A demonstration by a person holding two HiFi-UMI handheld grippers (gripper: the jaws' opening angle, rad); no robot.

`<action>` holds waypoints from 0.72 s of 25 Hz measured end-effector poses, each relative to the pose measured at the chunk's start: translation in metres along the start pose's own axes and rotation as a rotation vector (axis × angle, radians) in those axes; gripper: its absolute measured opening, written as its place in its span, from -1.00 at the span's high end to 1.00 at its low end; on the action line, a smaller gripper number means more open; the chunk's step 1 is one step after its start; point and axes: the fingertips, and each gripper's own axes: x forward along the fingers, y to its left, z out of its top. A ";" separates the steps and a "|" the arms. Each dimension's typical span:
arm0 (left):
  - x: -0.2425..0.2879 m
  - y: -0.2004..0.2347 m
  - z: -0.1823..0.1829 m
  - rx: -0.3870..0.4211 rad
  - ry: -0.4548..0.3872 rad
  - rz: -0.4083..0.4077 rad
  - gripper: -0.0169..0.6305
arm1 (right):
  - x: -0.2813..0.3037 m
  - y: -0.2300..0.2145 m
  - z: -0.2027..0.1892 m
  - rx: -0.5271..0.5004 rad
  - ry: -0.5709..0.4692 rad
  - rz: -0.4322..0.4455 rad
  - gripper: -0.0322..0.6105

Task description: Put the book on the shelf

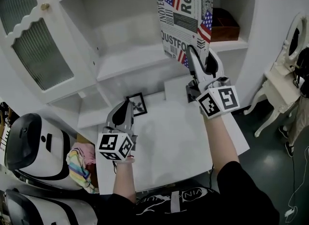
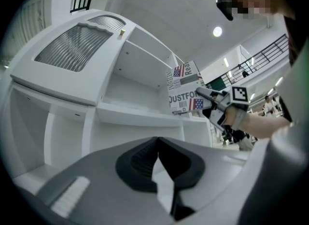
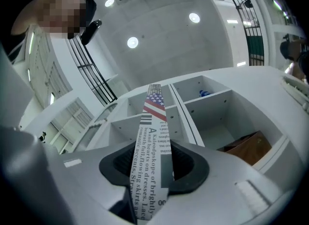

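Observation:
A book point(image 1: 186, 19) with newspaper print and US flags stands upright in the air in front of the white shelf point(image 1: 130, 57), near its right-hand compartments. My right gripper point(image 1: 202, 57) is shut on the book's lower edge. In the right gripper view the book point(image 3: 155, 122) runs up between the jaws of that gripper point(image 3: 154, 159) toward the shelf point(image 3: 212, 118). My left gripper point(image 1: 124, 107) hangs low over the white table point(image 1: 169, 147), shut and empty. From the left gripper view, beyond its own gripper point(image 2: 158, 144), I see the book point(image 2: 184, 91) and the right gripper point(image 2: 215, 98).
A brown box point(image 1: 224, 25) sits in the shelf's right compartment. A small framed picture point(image 1: 137, 104) lies on the table. The cabinet's glass door point(image 1: 34, 40) stands open at left. White helmet-like shapes point(image 1: 34, 147) and a colourful cloth point(image 1: 79, 163) are lower left; a white chair point(image 1: 285, 69) stands right.

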 end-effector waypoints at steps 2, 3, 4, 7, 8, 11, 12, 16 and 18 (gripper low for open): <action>0.003 -0.002 -0.003 -0.001 0.004 -0.008 0.95 | 0.001 -0.004 -0.006 -0.021 0.008 -0.023 0.41; 0.003 -0.003 -0.004 -0.001 0.006 -0.012 0.95 | 0.001 -0.006 -0.008 -0.028 0.010 -0.033 0.41; 0.004 -0.003 -0.006 -0.002 0.009 -0.014 0.95 | 0.001 -0.007 -0.010 -0.037 0.012 -0.044 0.41; 0.007 -0.004 -0.008 -0.003 0.015 -0.018 0.95 | 0.003 -0.013 -0.019 -0.079 0.027 -0.071 0.41; 0.008 -0.004 -0.009 -0.003 0.017 -0.018 0.95 | 0.005 -0.016 -0.022 -0.093 0.033 -0.078 0.41; 0.012 -0.003 -0.010 -0.005 0.023 -0.019 0.95 | 0.011 -0.021 -0.027 -0.147 0.055 -0.096 0.41; 0.012 -0.003 -0.011 -0.006 0.024 -0.020 0.95 | 0.014 -0.022 -0.029 -0.164 0.065 -0.101 0.41; 0.012 0.000 -0.015 -0.009 0.029 -0.023 0.95 | 0.022 -0.027 -0.038 -0.184 0.103 -0.130 0.41; 0.014 0.003 -0.016 -0.011 0.031 -0.025 0.95 | 0.028 -0.032 -0.044 -0.184 0.126 -0.153 0.41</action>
